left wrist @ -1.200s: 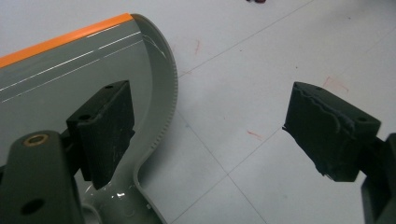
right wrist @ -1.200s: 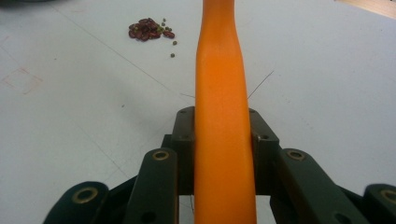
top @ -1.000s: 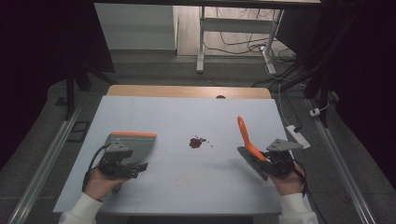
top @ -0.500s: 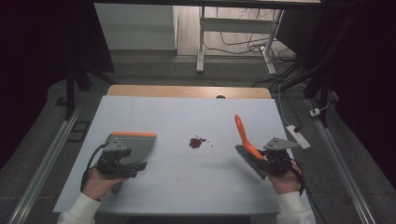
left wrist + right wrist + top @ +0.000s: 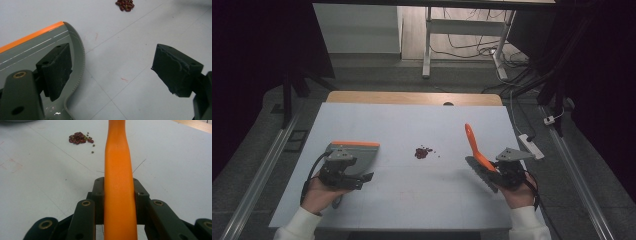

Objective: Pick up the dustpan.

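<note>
One pale table (image 5: 412,200) is standing on a dark floor, with one wooden strip running along its far edge and one metal rail lying on the floor at each side. At the left, one grey dustpan (image 5: 357,155) with one orange front lip is lying flat on the table. One left gripper (image 5: 343,172) is sitting over the dustpan's near end, held by one left hand (image 5: 323,194) in a white sleeve; in the left gripper view its two black jaws are standing wide apart, one over the pan's grey surface (image 5: 30,55) and one over bare table, gripping nothing. In the middle, one small heap of dark red beans (image 5: 423,152) is lying on the table, well apart from the dustpan and from both grippers; a few loose grains are lying just beside it, too small to count. At the right, one orange-handled brush (image 5: 476,147) is tilting up and away from the person, its dark bristle end hanging low by the gripper. One right gripper (image 5: 507,170), held by one right hand (image 5: 519,192), is clamping its two jaws on the orange handle (image 5: 118,182). One white power strip (image 5: 532,146) is lying past the table's right edge.
</note>
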Demonstrator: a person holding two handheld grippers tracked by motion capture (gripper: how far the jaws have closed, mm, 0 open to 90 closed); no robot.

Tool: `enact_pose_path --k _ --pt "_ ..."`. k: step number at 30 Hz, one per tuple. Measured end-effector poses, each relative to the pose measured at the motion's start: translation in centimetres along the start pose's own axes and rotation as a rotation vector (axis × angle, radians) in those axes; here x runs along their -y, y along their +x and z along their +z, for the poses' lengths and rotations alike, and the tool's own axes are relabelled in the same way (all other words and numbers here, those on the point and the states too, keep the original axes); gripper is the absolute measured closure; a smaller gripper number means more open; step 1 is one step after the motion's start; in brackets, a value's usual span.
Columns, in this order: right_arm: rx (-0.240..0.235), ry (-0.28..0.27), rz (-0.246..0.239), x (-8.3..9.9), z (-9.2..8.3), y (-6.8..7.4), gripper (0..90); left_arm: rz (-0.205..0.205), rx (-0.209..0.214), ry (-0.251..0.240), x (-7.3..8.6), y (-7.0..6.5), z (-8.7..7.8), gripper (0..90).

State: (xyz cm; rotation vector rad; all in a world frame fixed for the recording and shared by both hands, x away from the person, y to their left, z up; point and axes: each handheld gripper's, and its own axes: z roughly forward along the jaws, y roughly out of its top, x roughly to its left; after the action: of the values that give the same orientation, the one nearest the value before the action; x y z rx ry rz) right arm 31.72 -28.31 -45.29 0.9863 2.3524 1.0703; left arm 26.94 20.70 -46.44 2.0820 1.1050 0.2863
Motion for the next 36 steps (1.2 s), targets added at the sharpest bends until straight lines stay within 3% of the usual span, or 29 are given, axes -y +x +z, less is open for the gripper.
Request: enact_pose_path --k 6,11,14,16,18,20,21,22,25,29,31,36 --pt "0.006 0.0 0.004 0.1 -0.1 -0.2 69.9 -0.012 -0.024 0.059 -1.7 -0.1 -0.5 17.4" --pt "0.006 0.01 -0.009 0.1 0.0 0.0 69.9 -0.047 -0.036 0.054 -2.3 -0.1 -1.1 18.7" --pt "-0.001 0.014 -0.014 0.0 0.3 0.1 69.9 -0.056 -0.043 0.097 -2.7 -0.1 -1.1 19.0" --pt "-0.002 0.015 -0.016 0.0 0.4 0.1 69.9 -0.072 -0.051 0.098 -2.8 0.1 -1.3 19.0" --pt "-0.005 0.017 -0.014 -0.1 0.5 0.2 69.9 -0.084 -0.054 0.094 -2.8 0.2 -1.4 18.0" --pt "-0.006 0.019 -0.013 -0.1 0.6 0.2 69.9 -0.154 -0.079 0.09 -2.4 0.6 -1.6 16.1" --pt "-0.006 0.019 -0.014 -0.2 0.6 0.2 69.9 -0.154 -0.079 0.09 -2.4 0.6 -1.6 15.2" --pt "-0.007 0.017 -0.016 -0.2 0.6 0.2 69.9 -0.199 -0.093 0.087 -2.1 1.0 -1.7 15.1" --pt "-0.005 0.012 -0.012 -0.2 0.4 0.1 69.9 -0.235 -0.101 0.094 -1.5 1.6 -1.9 15.8" --pt "-0.004 0.011 -0.009 -0.2 0.4 0.1 69.9 -0.258 -0.112 0.102 -1.0 2.1 -2.0 15.5" --pt "-0.008 0.018 -0.012 -0.1 0.5 0.1 69.9 -0.272 -0.143 0.115 -0.5 2.3 -2.0 15.2" --pt "-0.013 0.025 -0.016 -0.2 0.7 0.2 69.9 -0.295 -0.153 0.132 0.1 2.6 -1.9 14.6"
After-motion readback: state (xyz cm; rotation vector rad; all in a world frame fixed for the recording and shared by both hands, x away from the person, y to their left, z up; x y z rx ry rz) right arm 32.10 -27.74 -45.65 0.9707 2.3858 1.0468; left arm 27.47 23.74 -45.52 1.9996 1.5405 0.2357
